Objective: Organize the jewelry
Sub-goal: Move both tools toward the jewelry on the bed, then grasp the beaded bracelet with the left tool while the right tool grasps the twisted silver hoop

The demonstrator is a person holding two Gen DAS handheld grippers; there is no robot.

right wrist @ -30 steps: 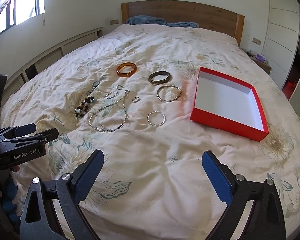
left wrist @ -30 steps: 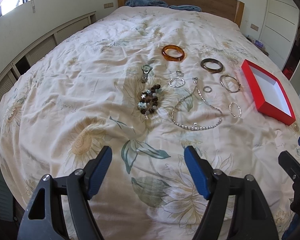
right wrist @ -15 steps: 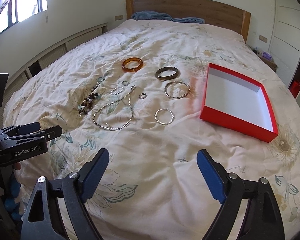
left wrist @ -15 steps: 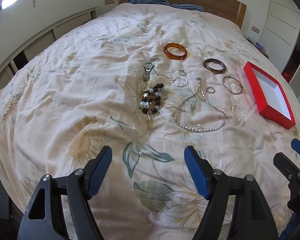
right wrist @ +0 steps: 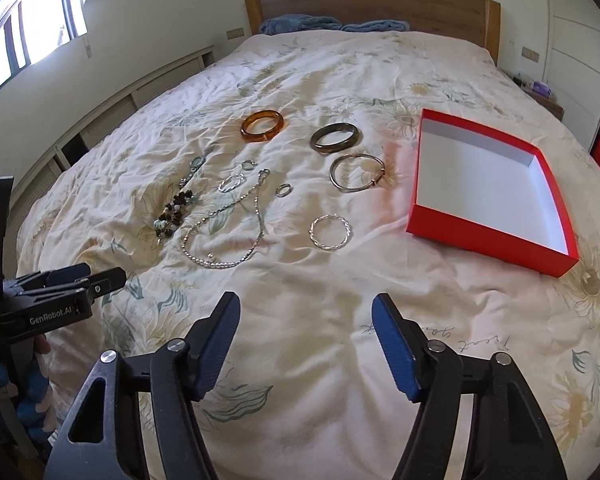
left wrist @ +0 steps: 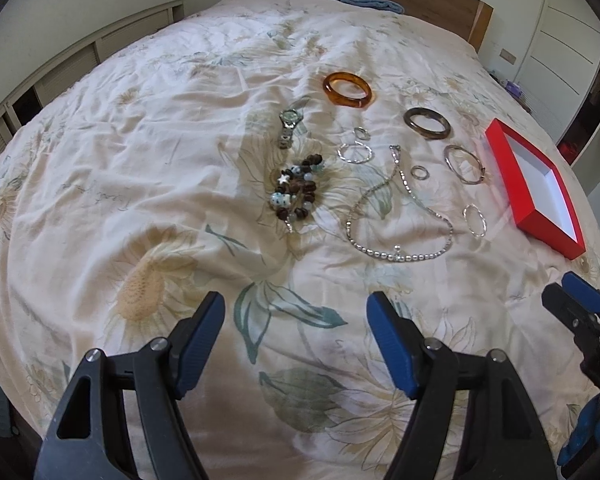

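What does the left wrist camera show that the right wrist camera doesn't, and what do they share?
Only the left wrist view shows the watch face clearly; in the right wrist view it is too small to make out. Only the right wrist view shows the window and the whole white floor of the red box, which holds nothing. Both show the amber bangle, pearl necklace and beaded bracelet lying on the bedspread. The right gripper has just been closing, with nothing between its jaws.

The right tool [left wrist: 580, 300] is cut off by the left view's right edge (only its tips show). The watch [right wrist: 195, 168] is too small to read. The bed's [right wrist: 340, 80] near edge is cut off.
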